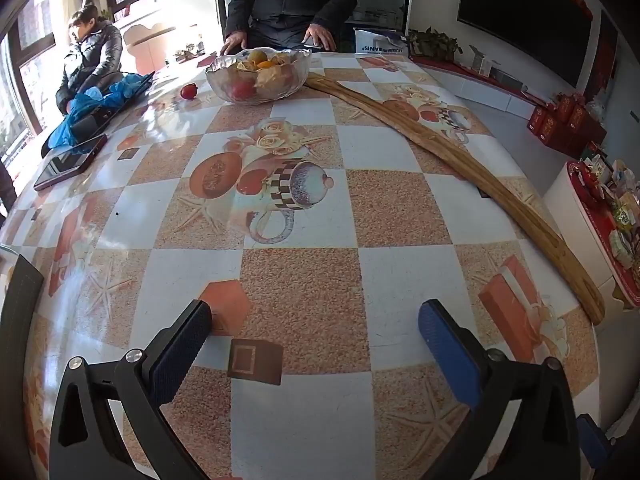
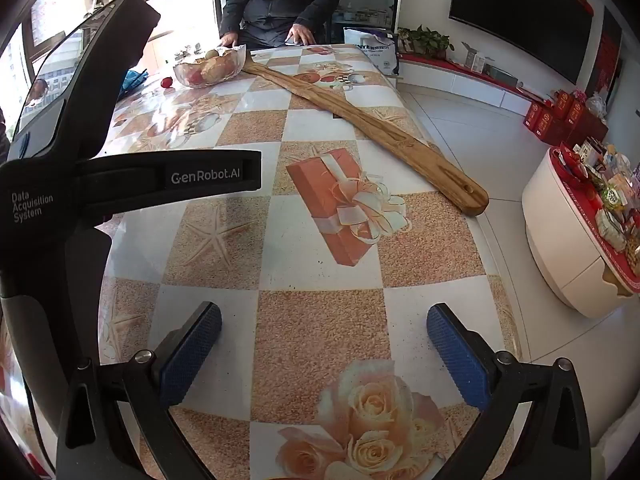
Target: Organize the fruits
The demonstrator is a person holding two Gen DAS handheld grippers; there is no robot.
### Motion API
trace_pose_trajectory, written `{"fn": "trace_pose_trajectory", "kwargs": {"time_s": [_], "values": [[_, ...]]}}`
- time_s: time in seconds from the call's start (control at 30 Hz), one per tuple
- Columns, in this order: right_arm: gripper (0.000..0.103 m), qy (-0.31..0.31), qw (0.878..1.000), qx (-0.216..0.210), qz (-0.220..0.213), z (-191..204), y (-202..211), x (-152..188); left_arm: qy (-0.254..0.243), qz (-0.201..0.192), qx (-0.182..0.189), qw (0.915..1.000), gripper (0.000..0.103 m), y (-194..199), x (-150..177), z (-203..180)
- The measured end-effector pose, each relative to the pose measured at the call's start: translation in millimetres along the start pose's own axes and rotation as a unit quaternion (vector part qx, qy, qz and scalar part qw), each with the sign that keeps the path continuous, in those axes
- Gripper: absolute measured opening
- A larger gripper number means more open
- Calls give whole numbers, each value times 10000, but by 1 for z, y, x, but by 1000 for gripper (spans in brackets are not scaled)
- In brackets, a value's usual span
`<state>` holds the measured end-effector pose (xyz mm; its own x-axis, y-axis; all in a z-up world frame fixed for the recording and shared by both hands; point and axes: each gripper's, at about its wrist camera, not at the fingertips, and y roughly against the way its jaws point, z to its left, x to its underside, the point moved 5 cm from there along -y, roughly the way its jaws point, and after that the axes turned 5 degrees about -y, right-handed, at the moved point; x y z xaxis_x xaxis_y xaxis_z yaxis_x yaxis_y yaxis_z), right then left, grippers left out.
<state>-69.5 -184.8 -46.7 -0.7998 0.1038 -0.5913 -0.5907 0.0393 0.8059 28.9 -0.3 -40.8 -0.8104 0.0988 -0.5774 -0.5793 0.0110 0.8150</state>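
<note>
Left gripper (image 1: 314,326): blue-padded fingers spread wide, nothing between them, poised over the near part of the table; its black body also fills the left side of the right wrist view.
Right gripper (image 2: 324,326): jaws likewise wide apart and empty, above a sand-coloured square of the cloth.
Table (image 1: 300,292): covered in a glossy checked cloth printed with roses, starfish, mugs and gift boxes.
Glass bowl (image 1: 259,76): clear, wavy-rimmed, at the far end of the table, well apart from both grippers.
Fruit in the bowl (image 1: 258,58): yellow and orange pieces on top, a red one low against the glass, some wrapped in pale paper; exact kinds cannot be told.
Loose red fruit (image 1: 189,91): small, round and shiny, on the cloth just left of the bowl, not touching it.
Wooden paddle (image 1: 452,152): long, thin, grained, lying diagonally from beside the bowl toward the table's right edge.
Phone (image 1: 71,161): dark, flat, near the left edge.
Blue cloth (image 1: 92,108): crumpled, beyond the phone.
Seated person (image 1: 288,0): dark jacket, hands at the far edge behind the bowl.
</note>
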Motion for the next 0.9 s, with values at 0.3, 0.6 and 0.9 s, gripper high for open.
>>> {"fn": "trace_pose_trajectory", "kwargs": {"time_s": [0.3,0.6,0.9], "values": [[103,-1,10000,-1,3,0,0,0,31,-9,41,10000,103,0,0,0],[103,-2,10000,-1,-2,0,0,0,32,-10,42,10000,103,0,0,0],[103,-3,10000,-2,-4,0,1,0,32,-9,42,10000,103,0,0,0]]}}
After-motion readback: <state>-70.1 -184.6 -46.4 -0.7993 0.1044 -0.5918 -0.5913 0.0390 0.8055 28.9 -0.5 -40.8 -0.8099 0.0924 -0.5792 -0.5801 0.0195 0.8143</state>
